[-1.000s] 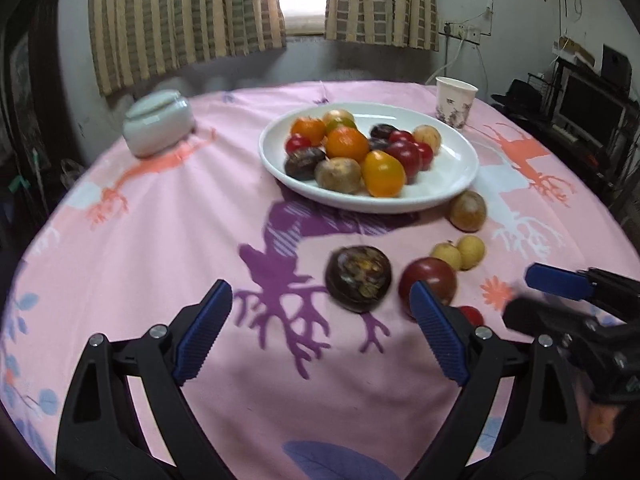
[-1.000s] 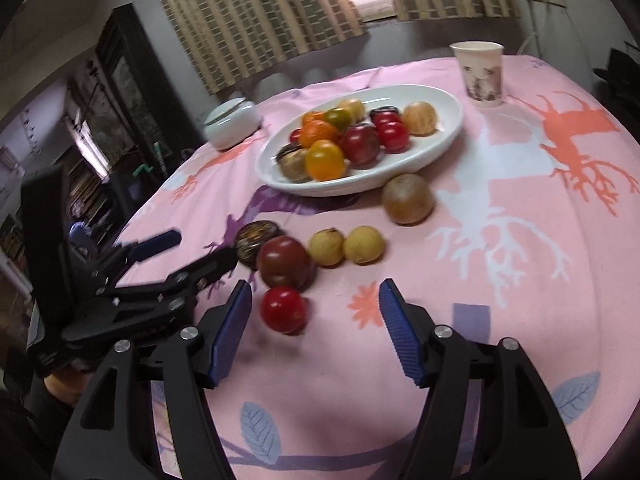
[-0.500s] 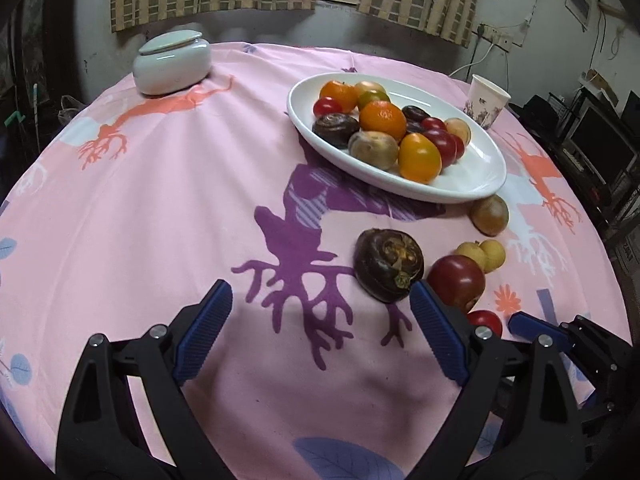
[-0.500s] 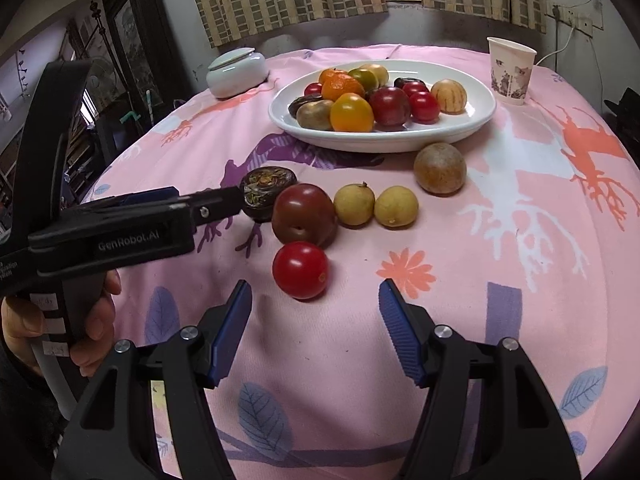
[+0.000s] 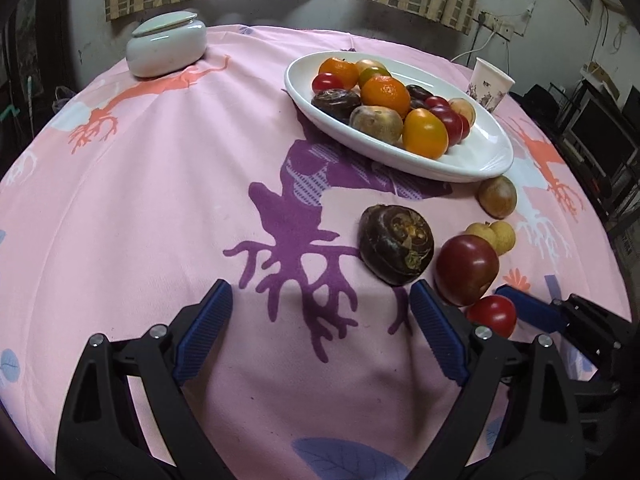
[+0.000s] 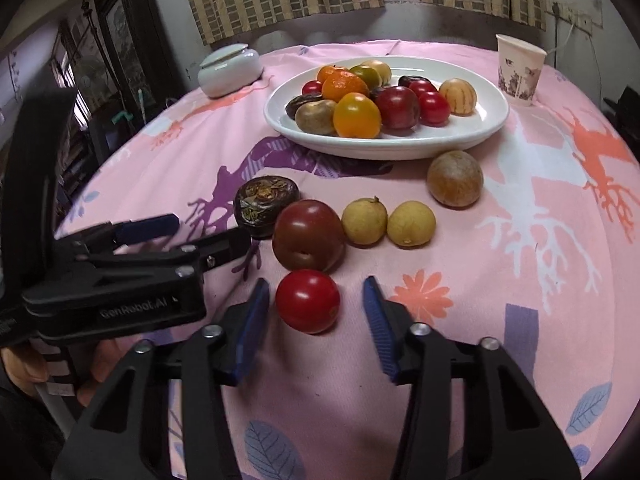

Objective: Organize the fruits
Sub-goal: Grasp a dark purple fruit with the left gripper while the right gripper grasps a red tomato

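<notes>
On left gripper [image 6: 192,232]: "GenRobot.AI" lettering [image 6: 134,312]

A plate [image 6: 492,128] of fruit sits toward the table's [image 6: 520,280] far edge, a cup [image 6: 518,70] beside it near the far right edge and a lidded jar [image 6: 230,70] (well apart) far left. Six loose fruits [image 6: 364,222] lie before the plate.

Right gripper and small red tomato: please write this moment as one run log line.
right gripper: jaws closing around small red tomato, pads not touching | left gripper: open, empty | white plate: part filled
</notes>
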A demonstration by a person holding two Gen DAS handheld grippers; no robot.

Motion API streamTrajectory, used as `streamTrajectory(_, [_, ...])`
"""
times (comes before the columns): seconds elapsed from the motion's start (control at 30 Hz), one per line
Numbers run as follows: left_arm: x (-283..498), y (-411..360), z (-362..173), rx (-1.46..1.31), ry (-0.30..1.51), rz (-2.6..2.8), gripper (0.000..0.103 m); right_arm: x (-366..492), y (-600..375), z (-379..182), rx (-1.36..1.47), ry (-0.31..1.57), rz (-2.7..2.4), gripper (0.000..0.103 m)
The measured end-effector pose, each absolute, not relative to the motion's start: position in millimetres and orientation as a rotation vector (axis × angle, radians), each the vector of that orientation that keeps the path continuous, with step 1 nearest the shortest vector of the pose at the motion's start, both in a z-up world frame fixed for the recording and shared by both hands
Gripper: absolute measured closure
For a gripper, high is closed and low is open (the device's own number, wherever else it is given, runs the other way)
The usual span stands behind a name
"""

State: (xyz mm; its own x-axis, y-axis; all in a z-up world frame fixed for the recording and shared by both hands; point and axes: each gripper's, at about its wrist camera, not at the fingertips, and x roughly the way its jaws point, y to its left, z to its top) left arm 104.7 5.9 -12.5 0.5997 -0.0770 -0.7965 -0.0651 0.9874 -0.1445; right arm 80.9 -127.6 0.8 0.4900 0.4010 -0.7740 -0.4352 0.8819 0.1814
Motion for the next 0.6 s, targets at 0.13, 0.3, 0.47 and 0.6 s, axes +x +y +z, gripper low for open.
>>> streamTrajectory(0.13, [105.4, 8.5, -10.9, -0.181, 0.936, -0.011, 0.011, 74.3, -116.4, 2.9, -0.116, 0.903, 0.51, 0.073])
streamTrajectory(0.3, [106.2, 8.6, -9.3, -0.203, 0.936, -0.034, 0.011, 67.4, -125.2, 10.7, -0.125, 0.885, 0.52, 0.073])
streamTrajectory(0.47, [105.0, -5.7, -8.9, -0.101, 0.912, -0.026, 0.011, 64.5, -137.3, 25.4, -0.083, 0.865, 0.517, 0.073])
streamTrajectory(0.6, [105.5, -15.3, -12.0, -0.039, 0.899, -0.027, 0.012, 68.2, -145.3, 25.0, -0.046, 0.892, 0.515, 0.073])
